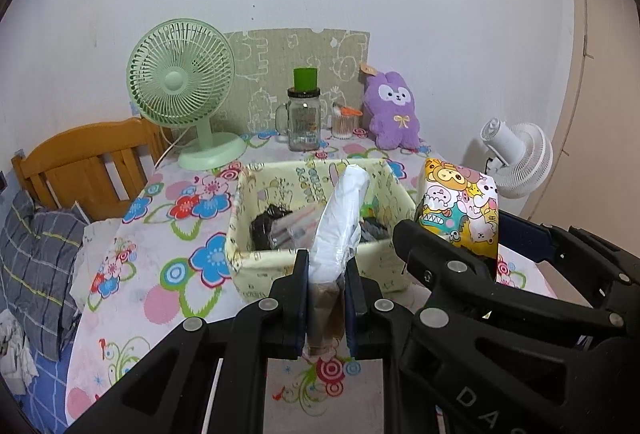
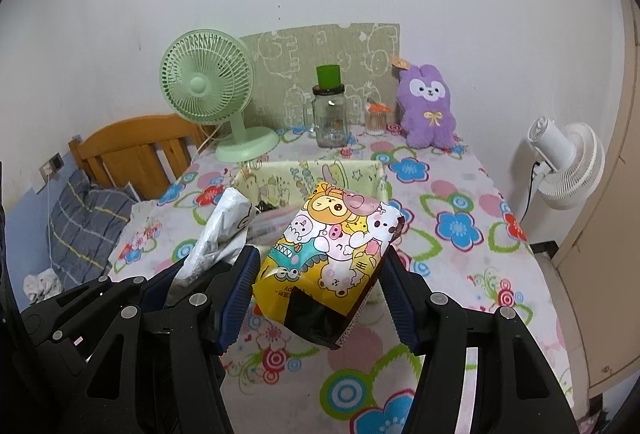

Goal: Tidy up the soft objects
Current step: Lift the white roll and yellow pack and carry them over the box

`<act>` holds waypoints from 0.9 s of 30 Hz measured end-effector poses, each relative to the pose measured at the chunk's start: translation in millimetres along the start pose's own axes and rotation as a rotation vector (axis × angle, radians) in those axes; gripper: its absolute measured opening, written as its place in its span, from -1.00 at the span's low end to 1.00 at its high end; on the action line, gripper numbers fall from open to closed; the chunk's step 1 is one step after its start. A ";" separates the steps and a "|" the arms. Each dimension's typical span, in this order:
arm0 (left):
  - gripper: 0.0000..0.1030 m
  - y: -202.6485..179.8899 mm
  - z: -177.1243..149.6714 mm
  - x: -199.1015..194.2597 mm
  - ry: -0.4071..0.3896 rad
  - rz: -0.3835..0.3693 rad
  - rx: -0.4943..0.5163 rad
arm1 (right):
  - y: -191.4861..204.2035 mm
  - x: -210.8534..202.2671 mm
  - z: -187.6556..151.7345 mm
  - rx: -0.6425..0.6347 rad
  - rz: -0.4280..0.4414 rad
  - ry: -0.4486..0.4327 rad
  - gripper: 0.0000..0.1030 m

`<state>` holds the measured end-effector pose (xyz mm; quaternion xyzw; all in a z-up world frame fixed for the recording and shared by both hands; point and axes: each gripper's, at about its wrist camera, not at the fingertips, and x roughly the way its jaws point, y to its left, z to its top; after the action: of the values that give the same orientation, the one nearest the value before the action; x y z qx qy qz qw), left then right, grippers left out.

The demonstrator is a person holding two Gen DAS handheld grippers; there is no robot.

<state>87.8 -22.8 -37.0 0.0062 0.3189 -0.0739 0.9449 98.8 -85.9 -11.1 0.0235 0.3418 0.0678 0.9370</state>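
Note:
My left gripper is shut on a white plastic-wrapped soft pack and holds it upright in front of the pale yellow fabric basket; the pack also shows in the right wrist view. My right gripper is shut on a yellow cartoon-printed pack, held above the table just before the basket; this pack shows in the left wrist view to the right of the basket. The basket holds dark items and clear-wrapped things. A purple plush bunny sits at the back.
A green desk fan, a glass jar with a green lid and a cotton-swab cup stand at the back of the floral tablecloth. A white fan stands to the right. A wooden bed headboard with a pillow lies left.

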 end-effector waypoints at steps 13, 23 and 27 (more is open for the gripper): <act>-0.76 8.7 23.0 20.6 -0.020 0.017 -0.013 | -3.0 23.4 25.2 -0.001 0.006 -0.022 0.23; -0.76 11.3 38.0 41.1 -0.028 0.025 -0.021 | -8.3 45.2 40.3 0.005 0.020 -0.040 0.23; -0.76 11.7 42.5 51.9 -0.023 0.021 -0.025 | -11.6 55.4 45.2 0.008 0.018 -0.039 0.23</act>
<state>155.8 -20.7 -34.9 -0.0033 0.3091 -0.0599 0.9491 171.2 -89.3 -12.9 0.0318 0.3235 0.0743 0.9428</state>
